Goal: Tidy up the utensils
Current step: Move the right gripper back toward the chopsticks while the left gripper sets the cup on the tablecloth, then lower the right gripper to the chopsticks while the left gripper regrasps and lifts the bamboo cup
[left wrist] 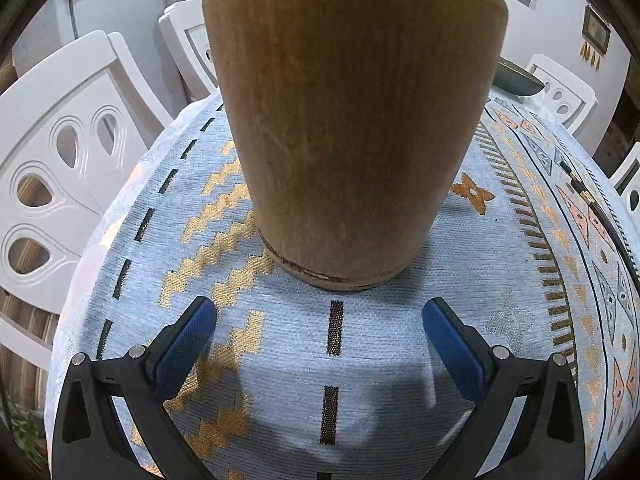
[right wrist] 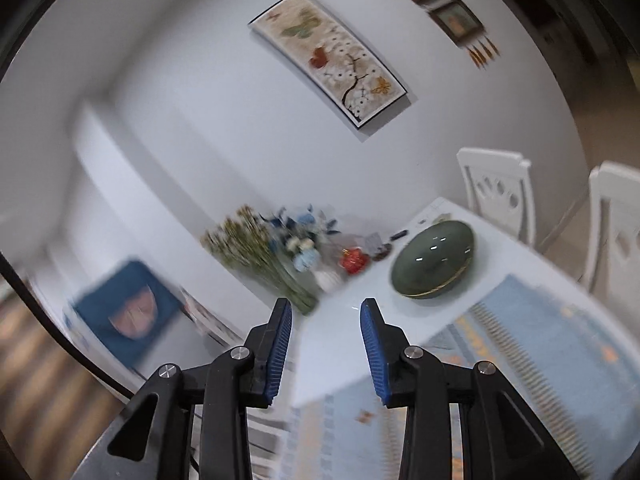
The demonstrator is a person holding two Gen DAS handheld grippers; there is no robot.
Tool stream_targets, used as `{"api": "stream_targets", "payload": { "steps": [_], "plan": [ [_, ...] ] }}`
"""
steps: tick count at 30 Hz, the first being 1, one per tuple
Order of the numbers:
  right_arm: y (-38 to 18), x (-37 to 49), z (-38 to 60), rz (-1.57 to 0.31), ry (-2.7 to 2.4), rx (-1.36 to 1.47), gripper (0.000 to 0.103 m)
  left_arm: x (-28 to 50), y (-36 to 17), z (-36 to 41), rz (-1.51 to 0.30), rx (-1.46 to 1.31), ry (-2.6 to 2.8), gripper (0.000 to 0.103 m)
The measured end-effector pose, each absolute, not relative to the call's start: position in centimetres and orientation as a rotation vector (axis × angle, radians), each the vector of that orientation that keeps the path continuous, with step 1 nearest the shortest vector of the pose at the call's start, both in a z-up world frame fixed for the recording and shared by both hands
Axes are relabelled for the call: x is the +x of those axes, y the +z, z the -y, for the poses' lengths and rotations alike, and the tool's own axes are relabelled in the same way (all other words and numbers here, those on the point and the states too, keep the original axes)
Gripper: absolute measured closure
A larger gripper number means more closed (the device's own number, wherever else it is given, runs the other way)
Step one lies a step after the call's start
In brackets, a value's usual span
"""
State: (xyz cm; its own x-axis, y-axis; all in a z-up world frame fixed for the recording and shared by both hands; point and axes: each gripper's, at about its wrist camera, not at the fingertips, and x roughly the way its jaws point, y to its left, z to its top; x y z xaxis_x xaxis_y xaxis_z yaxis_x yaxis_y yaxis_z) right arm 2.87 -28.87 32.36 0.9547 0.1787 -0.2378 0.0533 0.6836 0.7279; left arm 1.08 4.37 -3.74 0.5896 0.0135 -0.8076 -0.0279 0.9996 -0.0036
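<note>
Behind wooden holder [left wrist: 352, 128]: white chairs [left wrist: 68, 168]; blurry flowers [right wrist: 264, 256], maybe, nr green bowl [right wrist: 434, 258]

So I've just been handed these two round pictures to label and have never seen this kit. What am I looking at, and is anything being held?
Each picture comes from a fisheye camera on a hand-held two-finger gripper, looking along its blue-padded fingers. The left view shows the left gripper wide open above a blue patterned tablecloth, in front of a tall tan wooden utensil holder; a black-and-gold utensil lies far right. The right view is blurred: the right gripper points across the table at a dark green oval bowl and a flower bouquet. Neither holds anything.
</note>
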Motion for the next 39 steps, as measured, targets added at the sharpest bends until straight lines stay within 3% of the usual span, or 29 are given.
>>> {"api": "stream_targets", "payload": {
  "steps": [7,17,21,25,27,30,32,34,36,39],
  "plan": [
    [29.1,4.1,29.7,-0.412,0.000,0.887,0.069,1.0,-3.7,-4.4,-0.940,-0.017,0.024,0.000],
    [22.4,5.3,23.8,-0.603,-0.103,0.647,0.069,1.1,-3.7,-4.1,-0.940,-0.016,0.024,0.000],
    [24.4,8.1,21.5,-0.502,-0.126,0.468,0.068,1.1,-3.7,-3.9,-0.940,-0.016,0.024,0.000],
    [22.2,10.4,20.2,-0.479,-0.341,0.210,0.068,1.1,-3.7,-4.0,-0.940,-0.016,0.024,0.000],
    [20.4,9.7,20.7,-0.534,-0.281,0.117,0.068,1.1,-3.7,-3.9,-0.940,-0.016,0.024,0.000],
    [17.2,7.8,22.8,-0.688,-0.176,0.065,0.051,1.1,-3.7,-3.9,-0.940,-0.016,0.024,0.000],
    [14.5,6.8,24.5,-0.802,-0.092,0.086,0.048,1.1,-3.7,-3.9,-0.940,-0.016,0.024,0.000],
    [10.6,6.4,26.2,-0.975,-0.025,0.132,0.049,1.2,-3.7,-4.0,-0.940,-0.016,0.024,0.000],
    [7.9,6.3,27.2,-1.080,0.004,0.130,0.061,1.1,-3.7,-3.8,-0.940,-0.015,0.024,0.000],
    [6.1,6.4,27.5,-1.133,-0.004,0.071,0.063,1.2,-3.7,-3.8,-0.940,-0.015,0.024,0.000]
  ]
}}
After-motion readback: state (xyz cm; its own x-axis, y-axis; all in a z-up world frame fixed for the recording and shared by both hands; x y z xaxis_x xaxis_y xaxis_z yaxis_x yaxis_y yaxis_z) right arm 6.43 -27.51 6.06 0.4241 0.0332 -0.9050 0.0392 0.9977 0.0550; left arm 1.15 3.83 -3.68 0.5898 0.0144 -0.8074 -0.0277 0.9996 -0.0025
